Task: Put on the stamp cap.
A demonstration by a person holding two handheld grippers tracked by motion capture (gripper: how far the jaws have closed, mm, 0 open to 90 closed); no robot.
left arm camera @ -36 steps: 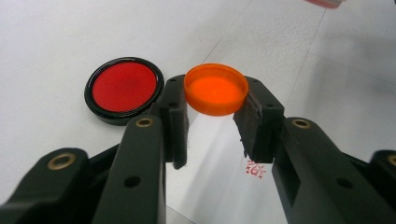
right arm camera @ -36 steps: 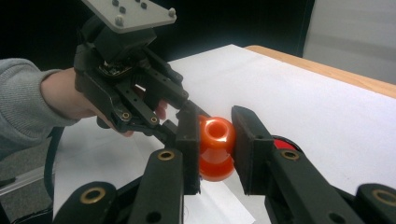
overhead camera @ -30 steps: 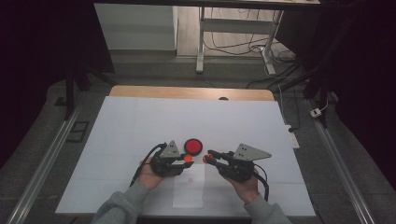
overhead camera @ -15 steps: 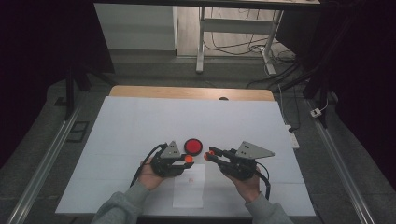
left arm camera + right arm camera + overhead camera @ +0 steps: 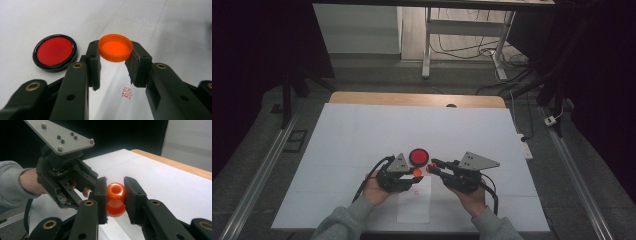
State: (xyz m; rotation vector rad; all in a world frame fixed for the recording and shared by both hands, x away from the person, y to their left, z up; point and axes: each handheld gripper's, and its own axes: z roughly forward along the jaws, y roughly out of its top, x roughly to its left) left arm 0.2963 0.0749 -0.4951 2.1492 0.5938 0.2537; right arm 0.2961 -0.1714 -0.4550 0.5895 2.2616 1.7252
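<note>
Nothing much has shifted since a second ago: both hands sit in the same spot near the front of the white sheet (image 5: 362, 135), and the red ink pad (image 5: 418, 156) rests just where it was, right behind the two grippers. Left gripper (image 5: 414, 172) is clamped on an orange cap (image 5: 115, 47), and its own view shows the cap pinched by its rim between the two black jaws, open side up, held above the paper. Just to the side of that cap in the same view lies the ink pad, a round black dish with a red centre, flat on the sheet and apart from the jaws. Below the cap, on a narrow strip of paper (image 5: 414, 202), there's a small red stamp mark (image 5: 127, 91). Right gripper (image 5: 431, 167) is closed on an orange stamp (image 5: 115, 198), a rounded knob-shaped piece gripped at its sides, held clear of the table. From the high view the two orange pieces sit tip to tip, very close together, though whether they touch is too small to tell. In the right gripper view the person's left hand (image 5: 30, 182) and grey sleeve (image 5: 10, 185) come in alongside, wrapped round the other gripper's body with its grey three-cornered plate on top.
</note>
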